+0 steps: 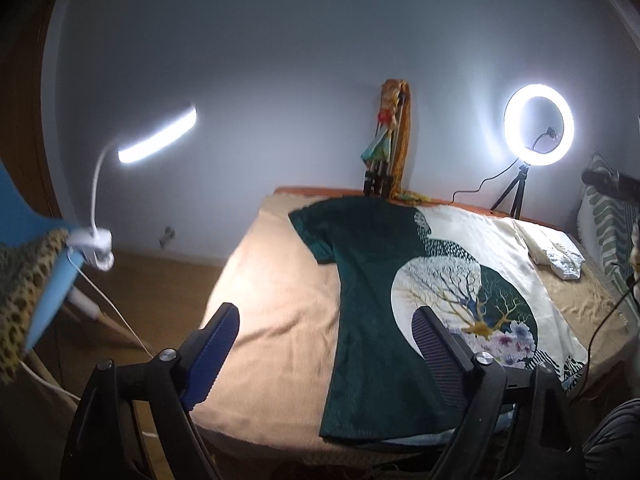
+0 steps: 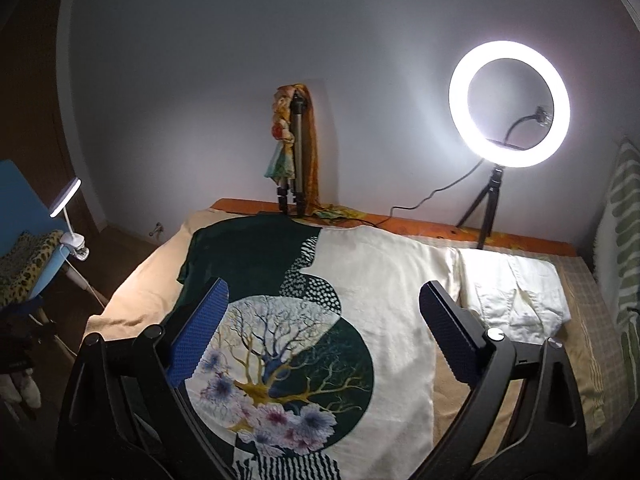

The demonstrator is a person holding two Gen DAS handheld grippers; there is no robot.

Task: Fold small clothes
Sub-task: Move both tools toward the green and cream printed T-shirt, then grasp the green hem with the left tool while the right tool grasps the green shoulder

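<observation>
Shirt (image 2: 360, 292) lies flat on the bed (image 1: 272, 280), hem near; soft, light, likely to sag, so pinch the near corners. Left gripper (image 1: 324, 332) and right gripper (image 2: 324, 304) hover, jaws spread, holding nothing

Tan bedspread (image 1: 272, 280) lies bare left of the shirt (image 1: 372, 300); folded cloth (image 2: 516, 292) crowds its right.
</observation>
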